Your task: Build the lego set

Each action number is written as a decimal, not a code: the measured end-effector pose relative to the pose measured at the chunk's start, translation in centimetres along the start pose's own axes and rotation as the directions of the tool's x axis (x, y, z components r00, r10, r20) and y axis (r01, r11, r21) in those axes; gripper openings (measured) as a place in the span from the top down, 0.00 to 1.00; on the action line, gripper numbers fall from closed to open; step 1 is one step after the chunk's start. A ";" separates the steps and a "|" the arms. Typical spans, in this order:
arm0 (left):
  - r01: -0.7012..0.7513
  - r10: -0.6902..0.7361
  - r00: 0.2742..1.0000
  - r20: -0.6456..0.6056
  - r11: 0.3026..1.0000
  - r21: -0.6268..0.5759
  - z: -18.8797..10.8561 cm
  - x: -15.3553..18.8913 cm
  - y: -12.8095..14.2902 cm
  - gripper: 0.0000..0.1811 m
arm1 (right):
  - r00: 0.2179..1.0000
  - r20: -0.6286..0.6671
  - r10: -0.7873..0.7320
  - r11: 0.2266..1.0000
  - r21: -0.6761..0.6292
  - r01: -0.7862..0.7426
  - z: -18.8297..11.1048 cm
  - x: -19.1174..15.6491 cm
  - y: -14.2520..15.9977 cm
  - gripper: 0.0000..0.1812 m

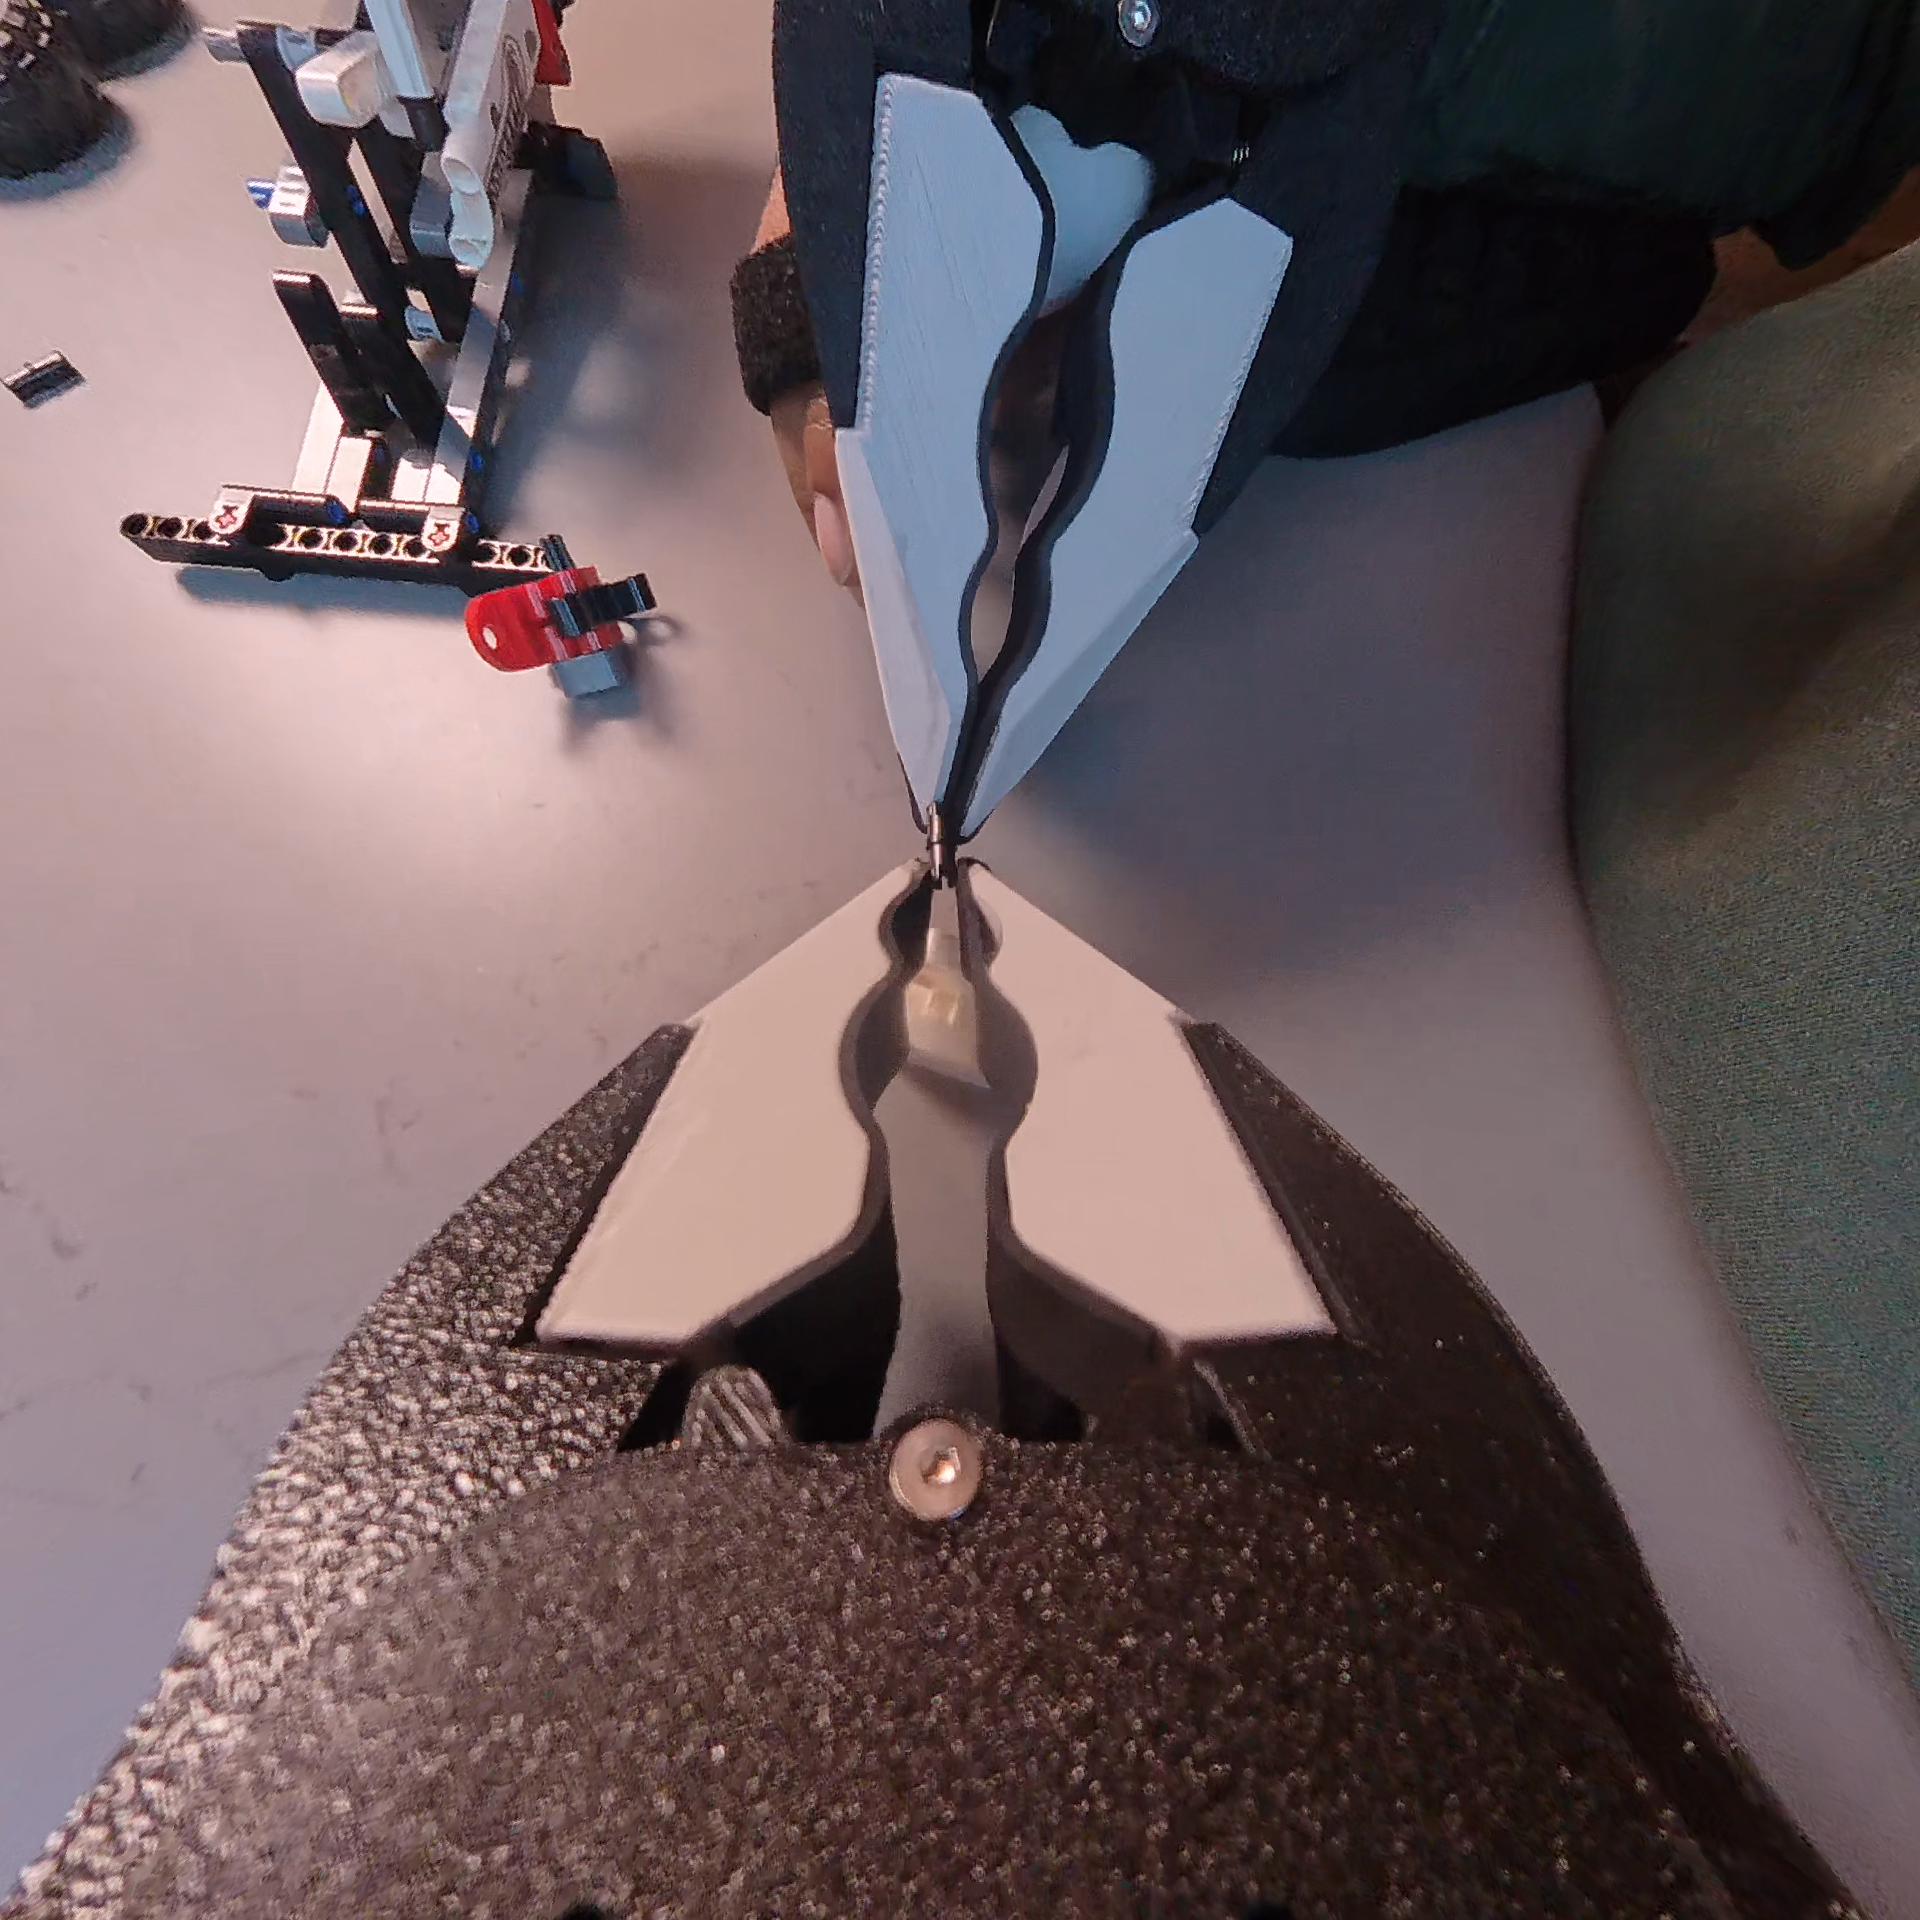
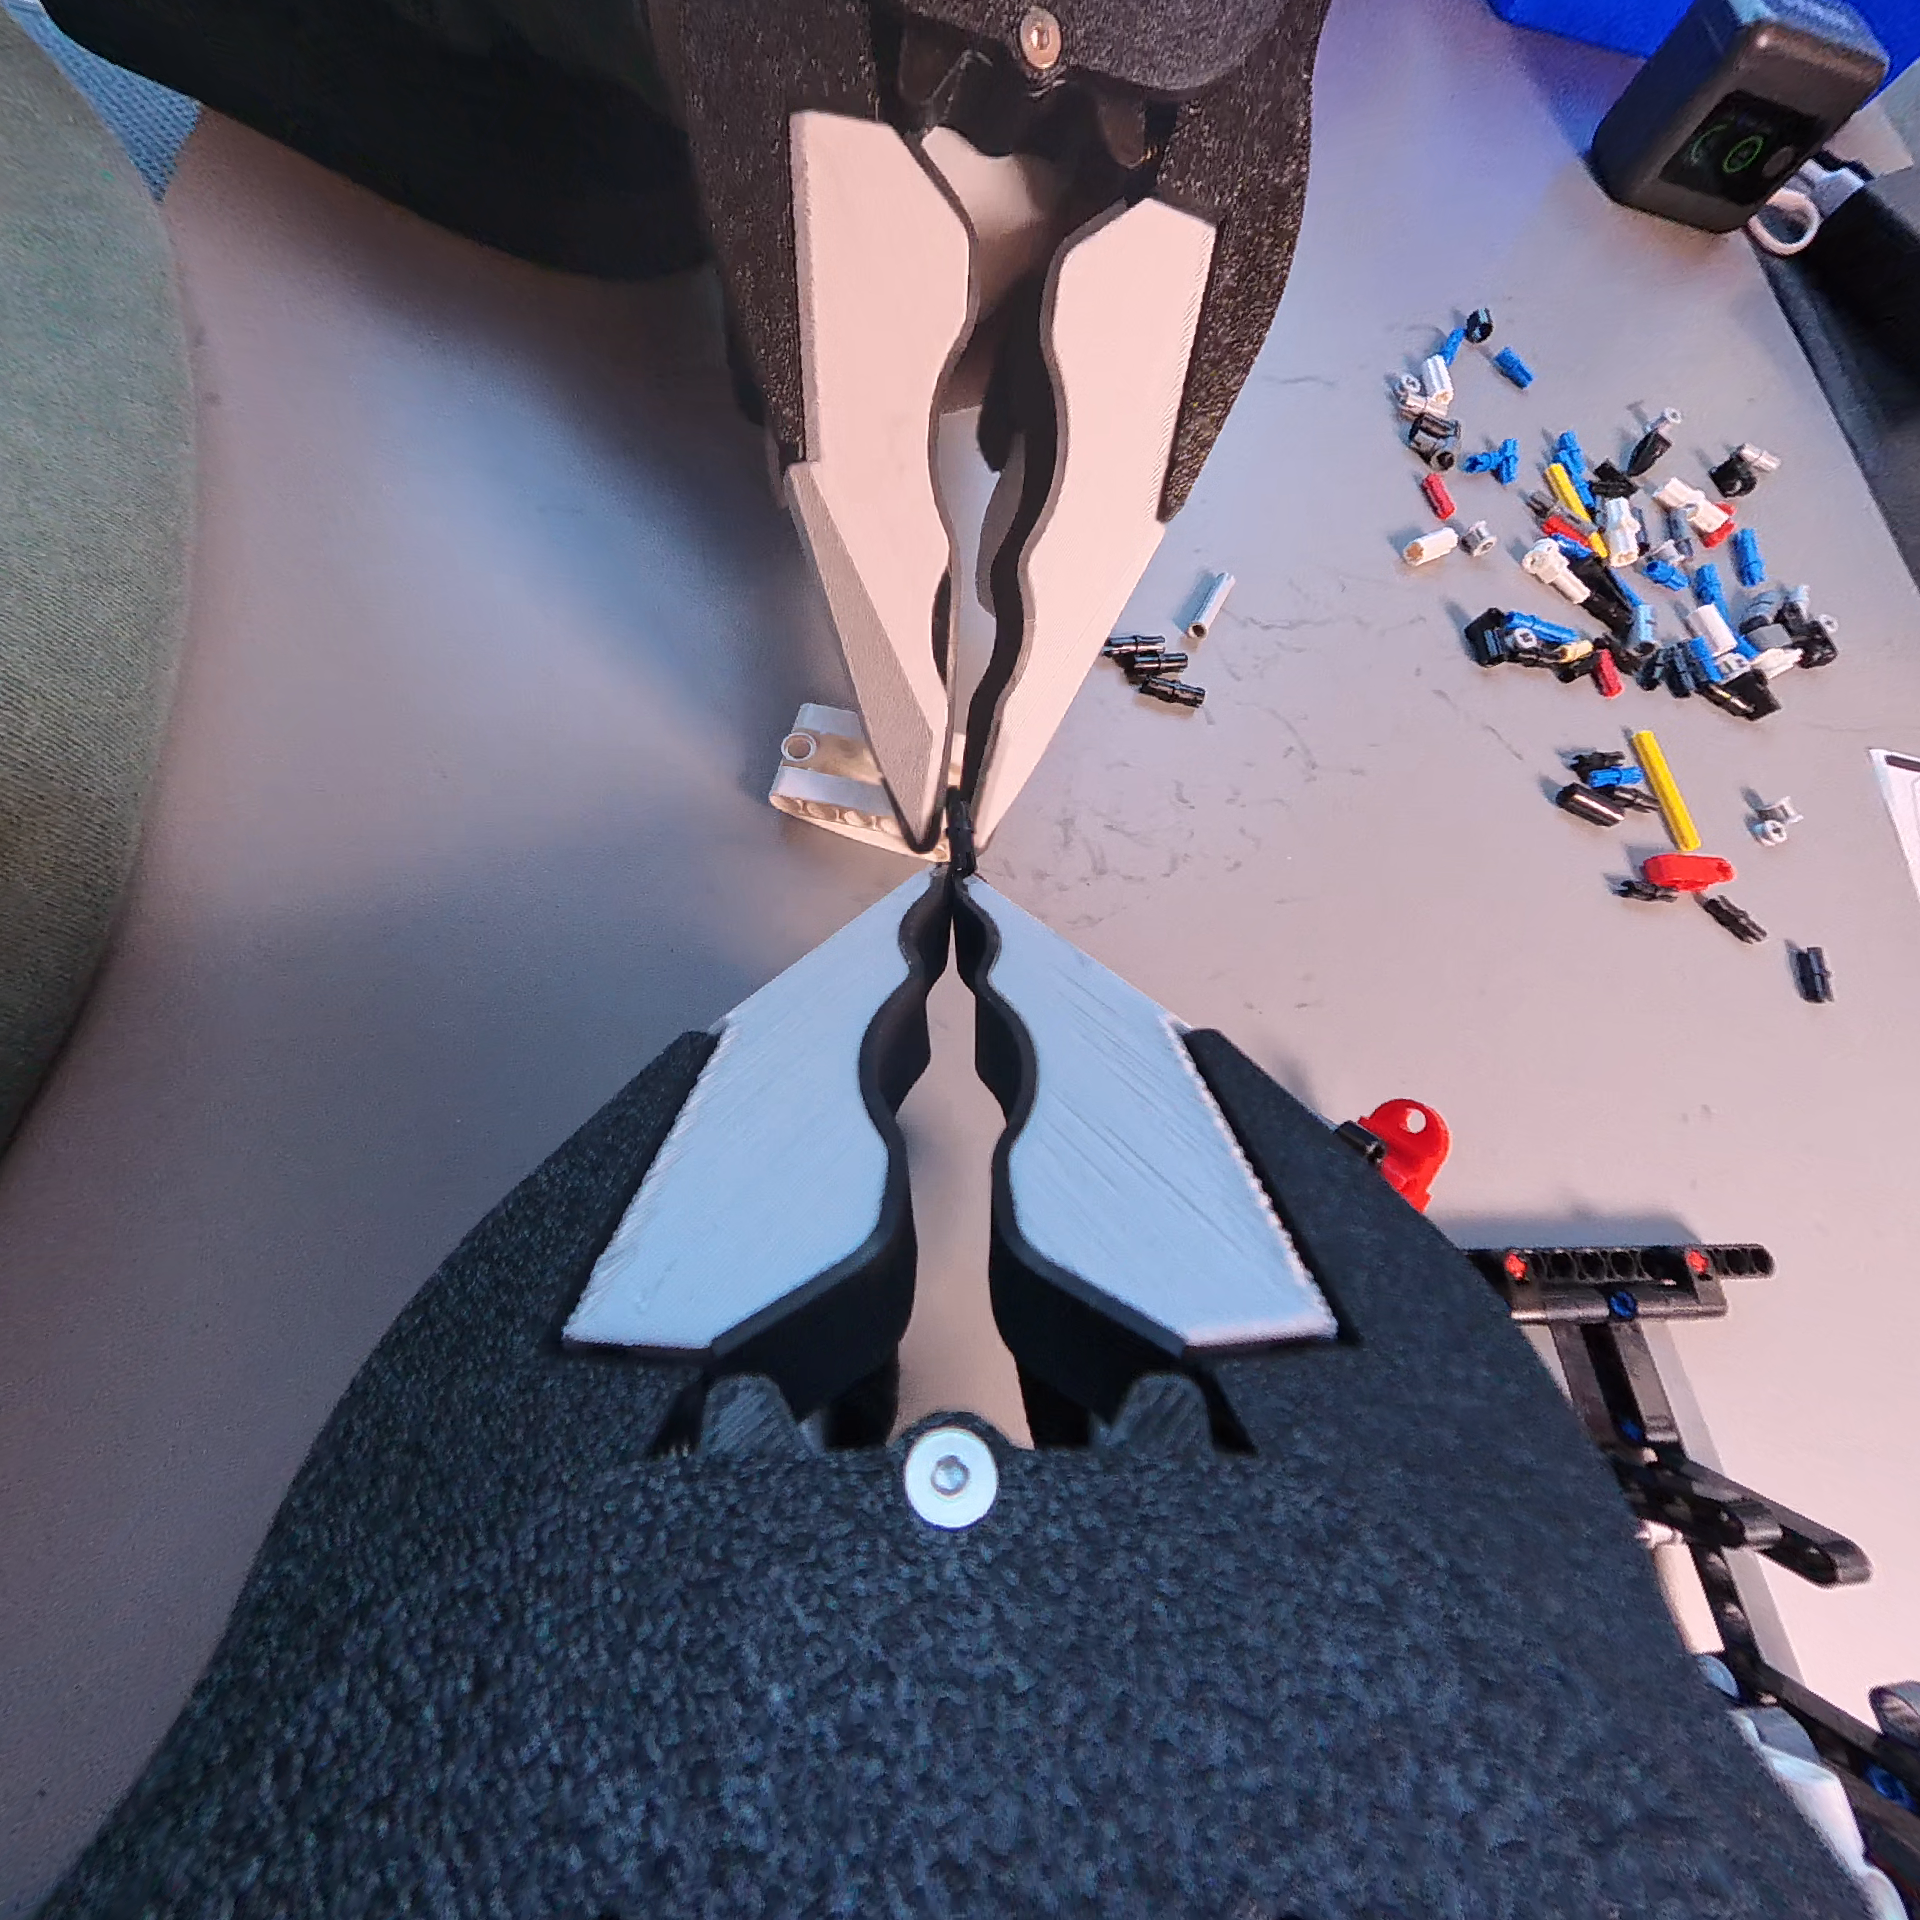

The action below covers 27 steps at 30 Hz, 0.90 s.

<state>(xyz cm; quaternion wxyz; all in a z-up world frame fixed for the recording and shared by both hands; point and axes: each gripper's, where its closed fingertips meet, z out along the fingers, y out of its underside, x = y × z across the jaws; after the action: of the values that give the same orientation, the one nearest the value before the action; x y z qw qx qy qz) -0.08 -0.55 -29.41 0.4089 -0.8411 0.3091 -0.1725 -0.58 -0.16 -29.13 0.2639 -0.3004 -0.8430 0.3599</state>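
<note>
Tip to tip above the grey counter point(image 1: 312, 935): left hand-held gripper point(image 1: 943, 883) and right hand-held gripper point(image 2: 951, 883), both clenched on 1 small black pin point(image 1: 938, 840), held between the 2 sets of tips. Likely a handover or a re-grip. Light, stiff, smooth plastic; prone to twist or pop out if pinched off-centre, so best gripped across the middle ridge. Half-built black-and-grey frame point(image 1: 384, 343) standing well to the side, red connector piece point(image 1: 520, 623) just beside its base. Pile of loose small parts point(image 2: 1621, 561) scattered further off, white beam point(image 2: 831, 779) lying under the tips.
</note>
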 end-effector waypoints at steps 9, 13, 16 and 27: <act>0.034 -0.031 0.998 -0.049 0.998 0.056 -0.6 0.3 -0.5 0.98 | 1.000 0.000 0.014 0.997 0.069 -0.014 -0.7 0.3 -0.8 0.94; 0.036 -0.028 0.997 -0.078 0.995 0.096 -1.0 0.7 -1.2 0.98 | 0.998 0.050 0.049 0.986 0.154 -0.056 -1.4 0.0 -2.0 0.90; 0.029 -0.016 0.995 -0.101 0.992 0.125 -1.2 1.1 -1.7 0.98 | 0.996 0.071 0.060 0.979 0.192 -0.073 -1.6 -0.3 -2.6 0.95; 0.026 -0.005 0.993 -0.117 0.984 0.179 -1.8 1.6 -2.6 0.98 | 0.989 0.114 0.097 0.960 0.251 -0.123 -2.0 -0.5 -3.5 0.97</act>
<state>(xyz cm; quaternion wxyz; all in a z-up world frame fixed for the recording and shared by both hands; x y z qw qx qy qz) 1.10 -1.41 -26.22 0.4633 -0.7918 0.3086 -0.2514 -0.07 -1.58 -25.39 0.2373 -0.2915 -0.7835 0.4948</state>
